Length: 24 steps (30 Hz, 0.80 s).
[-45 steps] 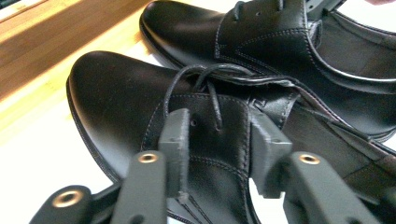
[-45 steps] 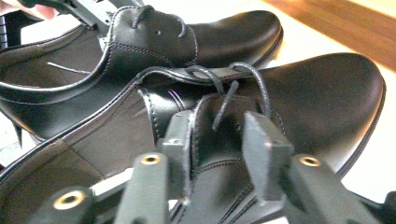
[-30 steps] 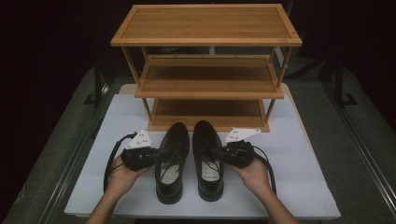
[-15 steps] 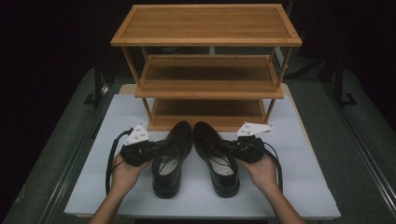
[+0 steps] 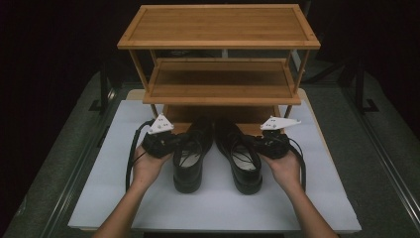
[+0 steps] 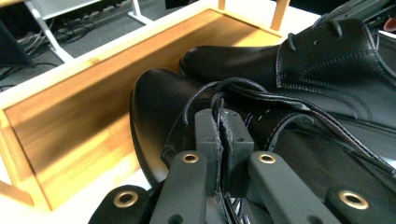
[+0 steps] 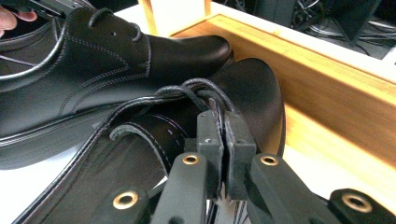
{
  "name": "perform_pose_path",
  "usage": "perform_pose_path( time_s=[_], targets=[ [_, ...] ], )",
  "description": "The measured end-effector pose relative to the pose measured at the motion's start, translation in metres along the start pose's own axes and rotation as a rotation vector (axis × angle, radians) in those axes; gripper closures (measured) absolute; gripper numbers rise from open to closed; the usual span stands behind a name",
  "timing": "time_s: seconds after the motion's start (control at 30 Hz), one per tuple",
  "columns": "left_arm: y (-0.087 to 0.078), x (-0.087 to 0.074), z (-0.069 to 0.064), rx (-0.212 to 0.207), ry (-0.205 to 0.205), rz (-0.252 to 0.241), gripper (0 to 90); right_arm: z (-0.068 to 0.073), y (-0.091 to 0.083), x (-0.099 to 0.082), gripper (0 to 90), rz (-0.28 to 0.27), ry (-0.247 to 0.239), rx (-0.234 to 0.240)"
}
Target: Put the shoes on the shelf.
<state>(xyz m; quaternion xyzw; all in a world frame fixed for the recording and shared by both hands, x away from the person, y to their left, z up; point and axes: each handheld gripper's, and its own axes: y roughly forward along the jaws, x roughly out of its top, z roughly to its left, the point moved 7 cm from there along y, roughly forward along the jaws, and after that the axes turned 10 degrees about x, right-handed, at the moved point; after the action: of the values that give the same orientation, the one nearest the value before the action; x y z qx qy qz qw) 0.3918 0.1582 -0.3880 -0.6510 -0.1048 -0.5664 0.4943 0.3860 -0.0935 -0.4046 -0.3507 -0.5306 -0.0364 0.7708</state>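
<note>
Both sets of fingers are pinched nearly together on leather: my left gripper (image 5: 171, 143) clamps the inner edge of the left shoe (image 5: 190, 153) beside its laces, and my right gripper (image 5: 257, 144) grips the right shoe (image 5: 240, 158) the same way. Holding each by its opening keeps the toes free to lead. At the centre of the high view the pair sits on the white table (image 5: 114, 163), toes touching the lowest tier of the wooden rack (image 5: 218, 79). I judge they are pointed there so both slide in together.
</note>
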Motion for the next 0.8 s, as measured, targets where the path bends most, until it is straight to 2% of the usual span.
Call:
perform_pose_path(
  time_s=[0.27,0.5,0.63,0.8],
  targets=[
    [0.019,0.011,0.009,0.019,0.005,0.003,87.3,-0.020,0.011,0.004,86.8,-0.012,0.021,-0.031],
    [0.036,0.014,0.016,0.035,-0.014,-0.002,87.3,-0.034,0.018,0.008,86.8,-0.020,0.043,-0.059],
    [0.048,0.016,0.019,0.050,-0.028,-0.008,87.3,-0.042,0.024,0.013,86.8,-0.037,0.055,-0.088],
    [0.066,0.021,0.021,0.084,-0.026,-0.022,87.3,-0.052,0.033,0.021,86.7,-0.062,0.055,-0.133]
  ],
)
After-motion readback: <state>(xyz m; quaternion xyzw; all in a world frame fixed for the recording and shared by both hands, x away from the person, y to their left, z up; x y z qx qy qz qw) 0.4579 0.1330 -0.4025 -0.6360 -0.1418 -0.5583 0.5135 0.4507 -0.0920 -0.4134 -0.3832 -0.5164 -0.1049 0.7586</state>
